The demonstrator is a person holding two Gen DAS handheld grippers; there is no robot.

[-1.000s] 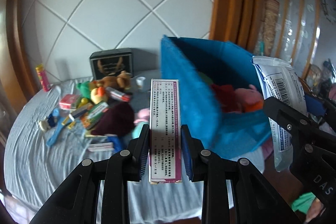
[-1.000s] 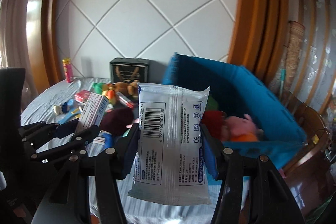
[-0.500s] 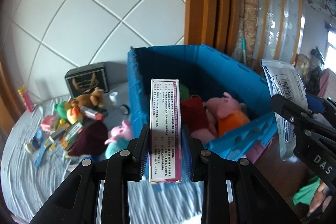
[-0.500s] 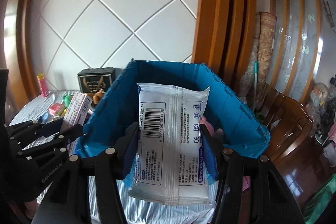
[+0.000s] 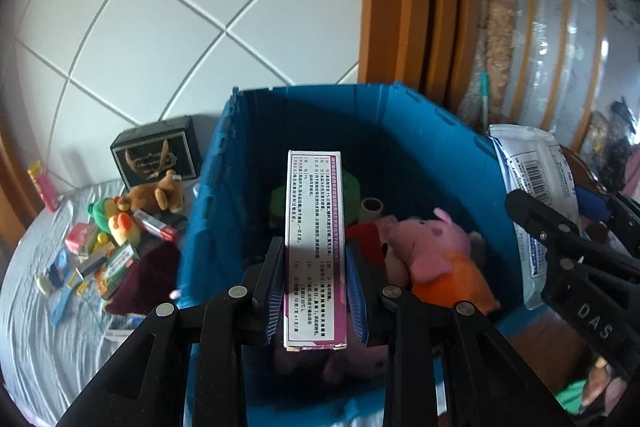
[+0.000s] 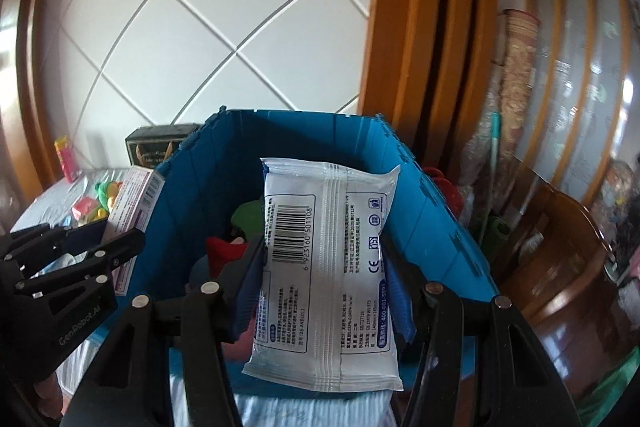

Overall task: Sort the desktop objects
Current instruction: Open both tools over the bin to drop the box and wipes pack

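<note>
My left gripper [image 5: 315, 291] is shut on a tall white and pink medicine box [image 5: 314, 223], held upright over the near edge of the blue bin [image 5: 448, 163]. My right gripper [image 6: 325, 281] is shut on a white wet-wipes pack [image 6: 326, 267] with a barcode, in front of the same blue bin [image 6: 424, 227]. Inside the bin lie a pink pig plush [image 5: 436, 247], a red item [image 6: 222, 253] and a green item [image 6: 246, 215]. In the left wrist view the wipes pack [image 5: 536, 187] shows at the right; in the right wrist view the medicine box [image 6: 134, 203] and left gripper [image 6: 102, 241] show at the left.
Left of the bin, on a pale blue cloth [image 5: 28, 307], lie several small toys and boxes [image 5: 108, 251], a brown plush [image 5: 160, 193], a dark red cloth [image 5: 148, 271] and a black box [image 5: 156, 151]. A tiled wall stands behind. A wooden frame [image 6: 424, 27] and chair [image 6: 560, 259] stand at right.
Both grippers have swung right, from over the toy pile to directly in front of the blue bin, which now fills the middle of both views. Each still holds its item.
</note>
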